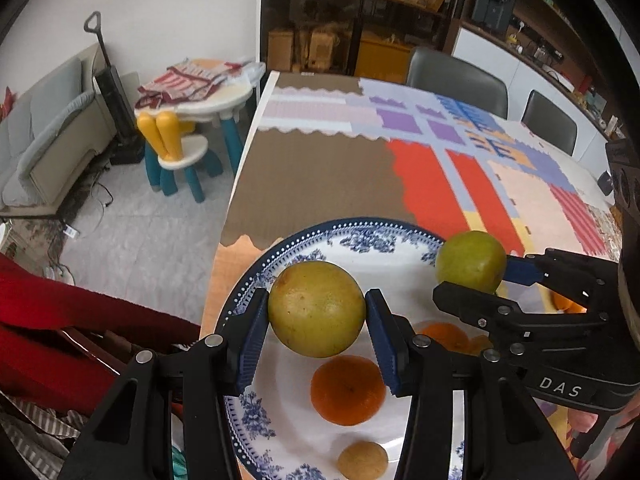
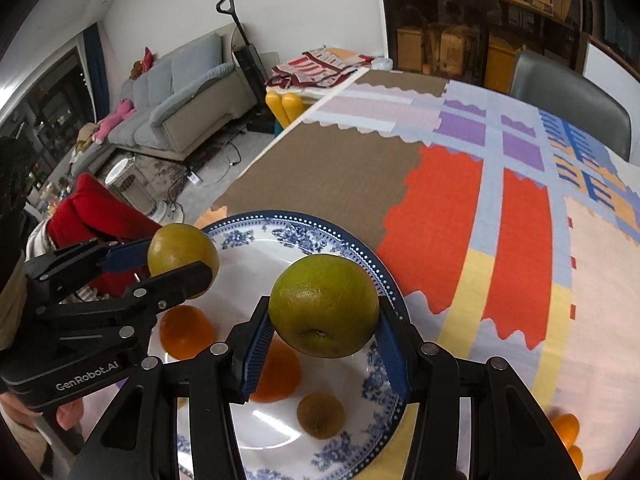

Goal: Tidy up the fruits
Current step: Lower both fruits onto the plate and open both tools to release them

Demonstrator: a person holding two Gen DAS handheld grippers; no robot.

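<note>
My left gripper [image 1: 317,310] is shut on a yellow-green round fruit [image 1: 317,309] and holds it above the blue-and-white plate [image 1: 340,229]. My right gripper [image 2: 325,318] is shut on a greener round fruit [image 2: 324,306] above the same plate [image 2: 280,218]. Each gripper shows in the other's view: the right one [image 1: 472,276] at the plate's right, the left one [image 2: 180,262] at its left. On the plate lie oranges [image 1: 348,390] [image 2: 278,376] [image 2: 186,332] and a small brown kiwi [image 1: 362,460] [image 2: 320,416].
The plate stands near the front edge of a table with a patchwork cloth [image 1: 424,176]. More orange fruit [image 2: 566,428] lies on the cloth right of the plate. Grey chairs [image 1: 456,76] stand at the far side. A child's table [image 1: 200,96] and sofa [image 2: 180,92] are at left.
</note>
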